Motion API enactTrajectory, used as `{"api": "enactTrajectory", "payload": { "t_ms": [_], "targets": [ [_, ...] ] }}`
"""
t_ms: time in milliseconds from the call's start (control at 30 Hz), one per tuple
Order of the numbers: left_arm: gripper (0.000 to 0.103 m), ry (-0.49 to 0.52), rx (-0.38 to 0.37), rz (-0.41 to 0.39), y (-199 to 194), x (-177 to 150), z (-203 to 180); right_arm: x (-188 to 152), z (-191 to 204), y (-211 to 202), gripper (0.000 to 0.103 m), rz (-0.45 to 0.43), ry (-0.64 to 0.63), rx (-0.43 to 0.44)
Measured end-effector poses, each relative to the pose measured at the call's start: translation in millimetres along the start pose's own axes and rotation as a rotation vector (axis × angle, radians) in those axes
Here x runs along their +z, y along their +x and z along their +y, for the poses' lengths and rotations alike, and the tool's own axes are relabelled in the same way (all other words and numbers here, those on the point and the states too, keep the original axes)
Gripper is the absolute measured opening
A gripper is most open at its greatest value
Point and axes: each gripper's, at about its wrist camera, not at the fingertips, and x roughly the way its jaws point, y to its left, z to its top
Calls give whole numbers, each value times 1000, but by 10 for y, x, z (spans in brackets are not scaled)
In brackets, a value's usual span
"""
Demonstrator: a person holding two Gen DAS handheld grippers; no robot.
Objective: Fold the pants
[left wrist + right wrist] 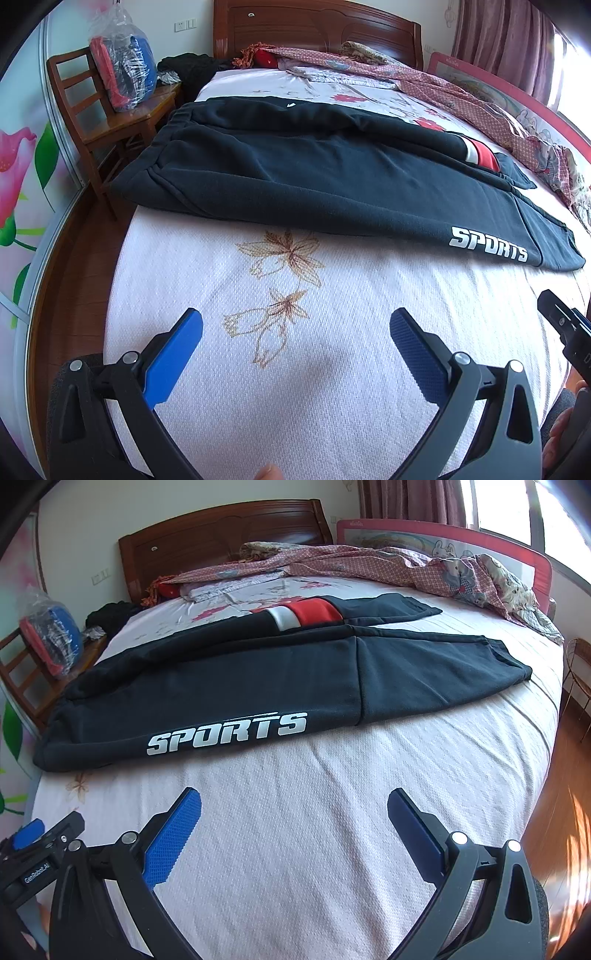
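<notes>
Dark navy sports pants (314, 173) lie flat across the bed, waistband at the left, legs running right, with white "SPORTS" lettering (487, 245) on the near leg. A red and white panel (306, 614) shows on the far leg. The pants fill the middle of the right wrist view (258, 679). My left gripper (295, 325) is open and empty, held above the bedsheet short of the pants' near edge. My right gripper (293, 805) is open and empty, also short of the near edge, below the lettering. The right gripper's tip shows in the left wrist view (561, 321).
The bed has a white textured sheet (295, 369) with flower embroidery. A crumpled pink checked quilt (424, 568) lies along the far side by a pink bed rail (443, 535). A wooden chair (103, 122) with a plastic bag stands left. Wooden headboard (314, 29) behind.
</notes>
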Motion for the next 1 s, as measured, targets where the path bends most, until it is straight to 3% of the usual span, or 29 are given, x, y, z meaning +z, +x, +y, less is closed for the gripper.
{"api": "enactTrajectory", "payload": {
  "t_ms": [1000],
  "targets": [
    [101, -7, -6, 19, 63, -8, 1, -26, 18, 41, 100, 8, -7, 2]
  ]
}}
